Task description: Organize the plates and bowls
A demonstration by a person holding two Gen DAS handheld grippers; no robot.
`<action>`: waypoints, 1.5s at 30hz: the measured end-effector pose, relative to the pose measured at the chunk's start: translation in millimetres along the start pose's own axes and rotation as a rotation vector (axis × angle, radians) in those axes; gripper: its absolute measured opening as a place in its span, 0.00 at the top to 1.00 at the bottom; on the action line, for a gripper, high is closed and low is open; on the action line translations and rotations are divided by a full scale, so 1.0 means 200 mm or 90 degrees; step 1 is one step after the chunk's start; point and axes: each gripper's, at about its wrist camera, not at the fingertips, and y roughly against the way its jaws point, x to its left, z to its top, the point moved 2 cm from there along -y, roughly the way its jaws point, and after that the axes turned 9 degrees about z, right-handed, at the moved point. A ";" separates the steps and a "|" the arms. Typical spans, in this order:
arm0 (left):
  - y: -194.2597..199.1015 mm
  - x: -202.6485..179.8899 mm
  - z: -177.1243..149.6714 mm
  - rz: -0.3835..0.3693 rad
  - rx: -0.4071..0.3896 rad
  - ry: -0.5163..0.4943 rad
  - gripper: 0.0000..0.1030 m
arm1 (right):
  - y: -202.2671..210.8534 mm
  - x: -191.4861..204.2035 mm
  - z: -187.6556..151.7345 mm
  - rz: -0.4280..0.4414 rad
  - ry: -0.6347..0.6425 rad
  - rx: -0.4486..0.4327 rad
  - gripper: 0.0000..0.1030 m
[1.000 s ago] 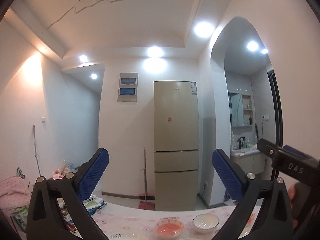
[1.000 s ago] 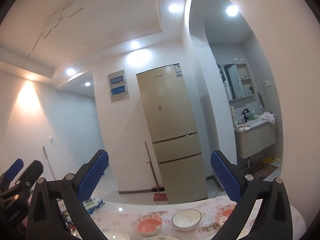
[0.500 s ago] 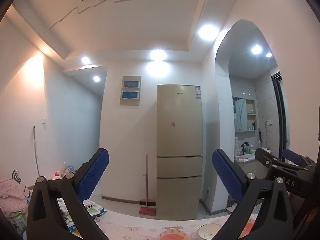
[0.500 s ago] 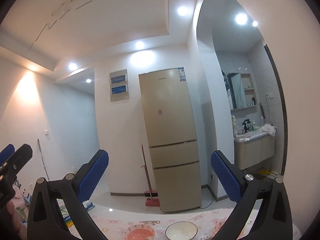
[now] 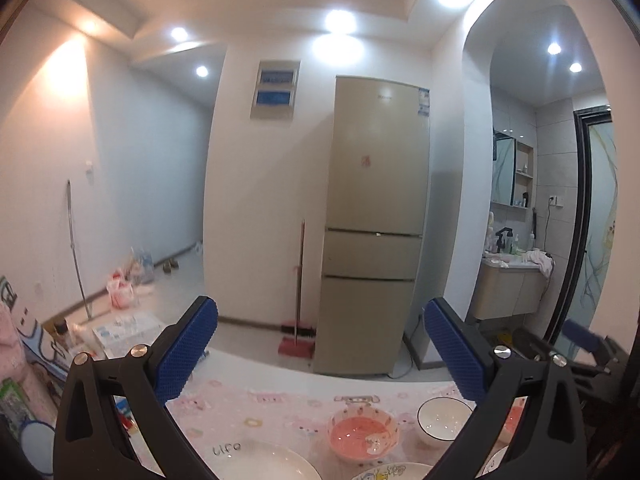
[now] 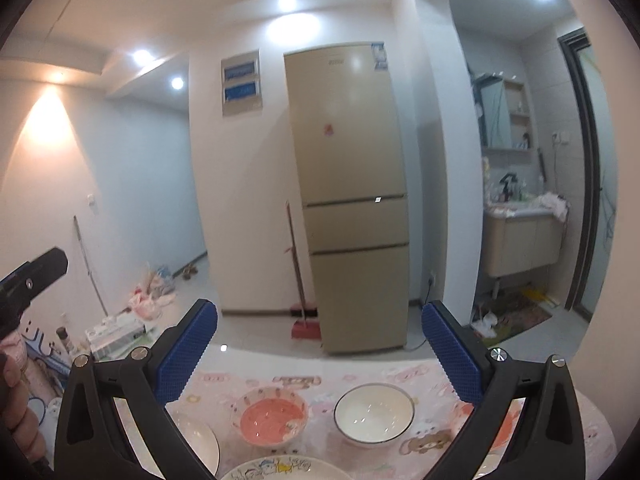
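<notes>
Dishes sit on a table with a pink cartoon-print cloth (image 6: 304, 380). A pink-lined bowl (image 6: 274, 416) (image 5: 363, 433) stands beside a white bowl (image 6: 374, 414) (image 5: 444, 420). A white plate (image 5: 264, 460) (image 6: 200, 444) lies at the near left, and a cartoon-printed plate (image 6: 276, 470) (image 5: 394, 472) peeks in at the bottom edge. My left gripper (image 5: 320, 352) is open above the table, holding nothing. My right gripper (image 6: 320, 350) is open too, above the two bowls. Another pink-lined dish (image 6: 506, 426) hides behind the right finger.
A tall beige fridge (image 6: 348, 200) stands past the table, with a red broom (image 6: 298, 280) leaning beside it. Boxes and bags (image 5: 124, 292) litter the floor at left. A bathroom vanity (image 6: 524, 236) is at right. A hand (image 6: 16, 400) holds the other gripper at left.
Both cameras have tilted back down after rising: the table and dishes fill more of the bottom of both views. Both grippers stay open.
</notes>
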 end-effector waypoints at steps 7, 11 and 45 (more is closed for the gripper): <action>-0.23 -0.01 -0.08 -0.026 0.088 0.019 0.00 | -0.30 -0.02 -0.16 0.030 -0.022 0.099 0.00; -0.37 -0.07 -0.17 -0.002 0.143 -0.039 0.00 | -0.49 -0.08 -0.31 0.034 -0.055 0.174 0.00; -1.06 -0.20 -0.89 -0.041 0.511 -0.096 0.30 | -1.02 -0.14 -0.91 0.076 -0.177 0.431 0.66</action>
